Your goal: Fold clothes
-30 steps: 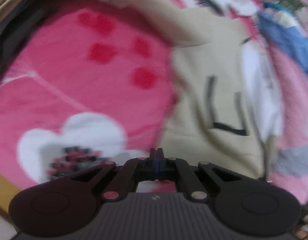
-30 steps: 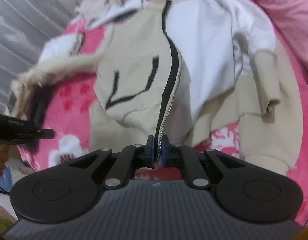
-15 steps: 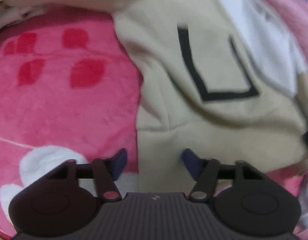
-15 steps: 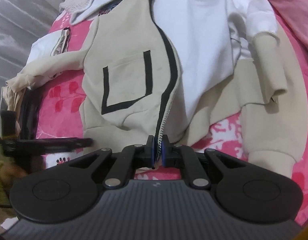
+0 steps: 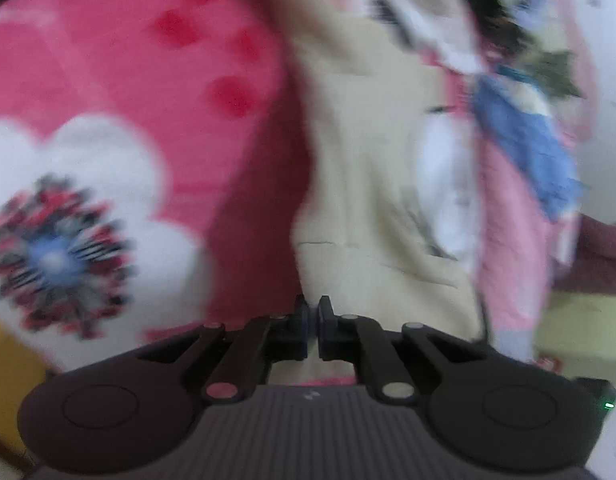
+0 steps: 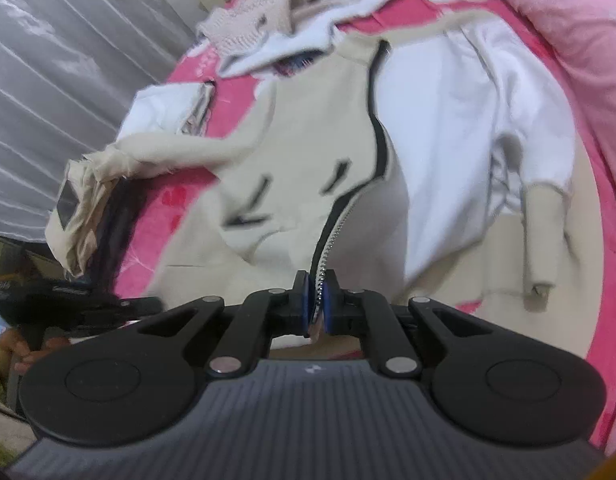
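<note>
Our right gripper (image 6: pixel 316 300) is pinching the bottom of the zip (image 6: pixel 340 216), and the metal teeth show plainly between its pads. Our left gripper (image 5: pixel 313 312) has its jaws pressed together. Half a second ago they stood spread over the hem beside the pocket.

The beige jacket (image 6: pixel 300 168) lies open on the pink blanket (image 5: pixel 108 60) with its white lining showing. Since that earlier frame the front panel has buckled. The black pocket trim, flat a moment ago, is now broken up by folds. The sleeve (image 6: pixel 180 152) on that side has come up off the blanket, and its cuff (image 6: pixel 84 200) is bunched against the front of the left gripper. We take this to mean the panel and sleeve are being raised together, to carry them over the lining as a first fold. No fold is laid yet.

The left view is badly smeared. Beige cloth reaches right up to the closed tips, but we cannot tell whether any of it is caught between them. In the right view the cuff hides those same tips. Only part of a hand (image 6: pixel 24 350) shows, low at the edge. The other sleeve (image 6: pixel 542 232) lies doubled on the lining. The heap of clothes (image 6: pixel 260 12) beyond the collar is too jumbled to sort out.
</note>
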`<action>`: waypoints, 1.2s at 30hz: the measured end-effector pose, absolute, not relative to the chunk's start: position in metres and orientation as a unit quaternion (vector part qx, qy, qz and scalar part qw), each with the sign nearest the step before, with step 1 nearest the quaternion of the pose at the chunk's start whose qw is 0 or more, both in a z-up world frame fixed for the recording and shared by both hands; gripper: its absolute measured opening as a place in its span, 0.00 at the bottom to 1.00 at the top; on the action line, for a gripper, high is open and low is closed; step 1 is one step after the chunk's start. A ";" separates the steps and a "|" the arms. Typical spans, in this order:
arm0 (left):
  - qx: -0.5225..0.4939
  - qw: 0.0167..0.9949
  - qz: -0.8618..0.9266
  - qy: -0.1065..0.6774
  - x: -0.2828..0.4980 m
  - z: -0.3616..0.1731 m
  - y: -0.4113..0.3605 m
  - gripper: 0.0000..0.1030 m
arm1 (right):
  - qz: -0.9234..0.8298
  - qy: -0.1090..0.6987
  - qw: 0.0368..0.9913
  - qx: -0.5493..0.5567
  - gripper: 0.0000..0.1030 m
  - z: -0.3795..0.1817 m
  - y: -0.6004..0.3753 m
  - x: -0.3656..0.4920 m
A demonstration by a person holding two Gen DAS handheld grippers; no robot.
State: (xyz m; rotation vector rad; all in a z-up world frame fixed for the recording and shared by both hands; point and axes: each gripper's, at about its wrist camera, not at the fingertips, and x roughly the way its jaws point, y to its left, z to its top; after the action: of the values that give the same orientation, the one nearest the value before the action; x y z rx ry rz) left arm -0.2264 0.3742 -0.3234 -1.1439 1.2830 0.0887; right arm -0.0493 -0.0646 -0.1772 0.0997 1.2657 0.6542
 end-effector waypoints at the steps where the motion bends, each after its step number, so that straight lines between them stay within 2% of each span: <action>1: -0.509 0.638 0.057 0.575 -0.231 -0.339 0.375 0.04 | 0.294 0.597 0.745 0.049 0.05 -0.190 -0.066 -0.048; 4: -0.506 0.628 0.076 0.586 -0.236 -0.358 0.374 0.04 | 0.283 0.638 0.714 0.055 0.05 -0.219 -0.064 -0.049; 9: -0.470 0.652 0.073 0.590 -0.240 -0.349 0.371 0.05 | 0.307 0.629 0.713 0.032 0.05 -0.216 -0.054 -0.055; 14: -0.331 0.683 0.086 0.645 -0.234 -0.349 0.363 0.06 | 0.296 0.676 0.675 0.022 0.05 -0.260 -0.050 -0.058; 18: -0.251 0.730 0.082 0.631 -0.226 -0.316 0.350 0.26 | 0.304 0.683 0.664 0.019 0.05 -0.265 -0.047 -0.065; 21: -0.220 0.750 0.075 0.619 -0.210 -0.308 0.336 0.37 | 0.310 0.683 0.661 0.023 0.05 -0.262 -0.049 -0.064; 25: -0.201 0.754 0.076 0.621 -0.185 -0.325 0.318 0.41 | 0.319 0.678 0.662 0.026 0.05 -0.258 -0.042 -0.058; 26: -0.196 0.754 0.082 0.622 -0.180 -0.335 0.316 0.40 | 0.322 0.676 0.663 0.024 0.05 -0.258 -0.040 -0.058; 29: -0.203 0.746 0.103 0.626 -0.176 -0.359 0.315 0.23 | 0.327 0.672 0.665 0.018 0.05 -0.256 -0.037 -0.058; 31: -0.228 0.745 0.115 0.617 -0.182 -0.361 0.319 0.16 | 0.328 0.669 0.667 0.015 0.05 -0.256 -0.037 -0.058; 34: -0.278 0.747 0.109 0.594 -0.196 -0.340 0.330 0.14 | 0.332 0.664 0.670 0.013 0.05 -0.251 -0.037 -0.058; 36: -0.355 0.739 0.094 0.564 -0.212 -0.318 0.346 0.13 | 0.347 0.657 0.669 0.018 0.05 -0.239 -0.037 -0.058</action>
State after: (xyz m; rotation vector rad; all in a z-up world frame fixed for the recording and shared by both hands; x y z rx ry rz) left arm -0.2115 0.3458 -0.3182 -0.7791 1.2377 0.2066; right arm -0.0583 -0.0369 -0.2394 0.0402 1.4811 0.7828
